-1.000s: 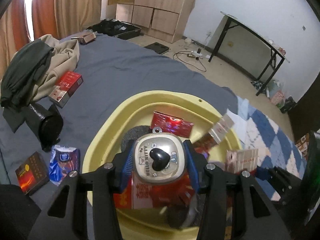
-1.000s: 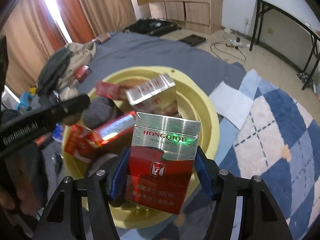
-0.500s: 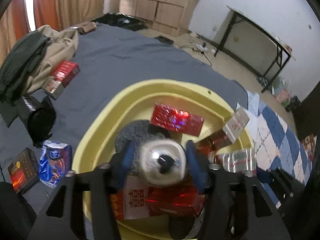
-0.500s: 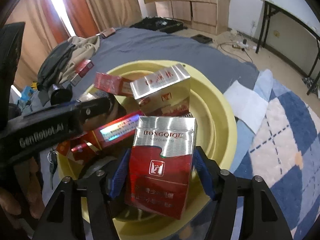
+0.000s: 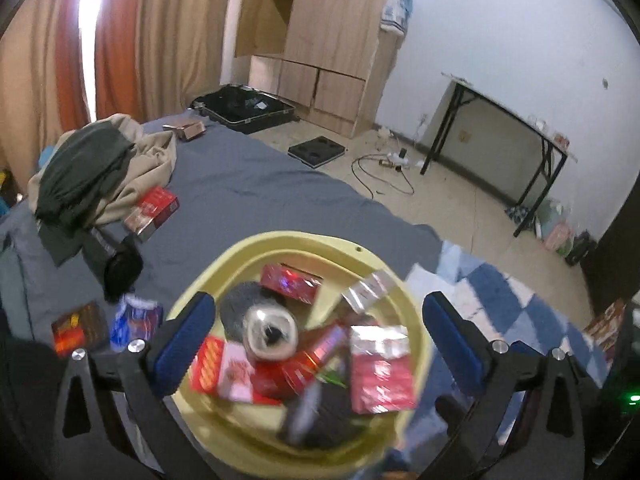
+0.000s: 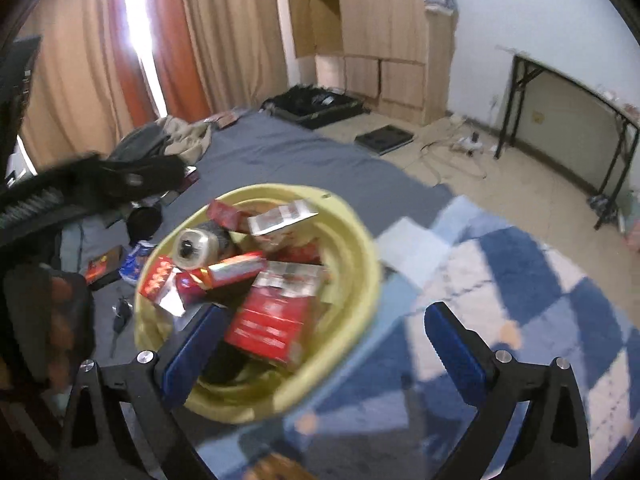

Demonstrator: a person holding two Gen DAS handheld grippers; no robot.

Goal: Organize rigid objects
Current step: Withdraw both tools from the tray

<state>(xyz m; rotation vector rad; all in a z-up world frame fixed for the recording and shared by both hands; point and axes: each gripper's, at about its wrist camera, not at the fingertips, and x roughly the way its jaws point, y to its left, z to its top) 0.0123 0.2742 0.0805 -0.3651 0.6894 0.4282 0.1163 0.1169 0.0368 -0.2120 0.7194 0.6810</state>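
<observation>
Both grippers hang spread w/ nothing between the jaws: left gripper (image 5: pixel 316 344) and right gripper (image 6: pixel 320 344) sit above the yellow basin (image 5: pixel 280 242) at lower centre of each view. The basin holds the red packs (image 6: pixel 272 316) and a round silver tin (image 5: pixel 271 332), piled loose (prob. dropped in, hence the tilted heap). More boxes (image 5: pixel 154 212) lie on the bed (image 5: pixel 248 188) at mid-left, not yet gathered.

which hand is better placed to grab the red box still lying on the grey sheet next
Left, probably. The red box lies left of the yellow basin, on the left tongs' side. Both tongs are open and empty, but the right tongs hang over the basin's right edge, farther away.
</observation>
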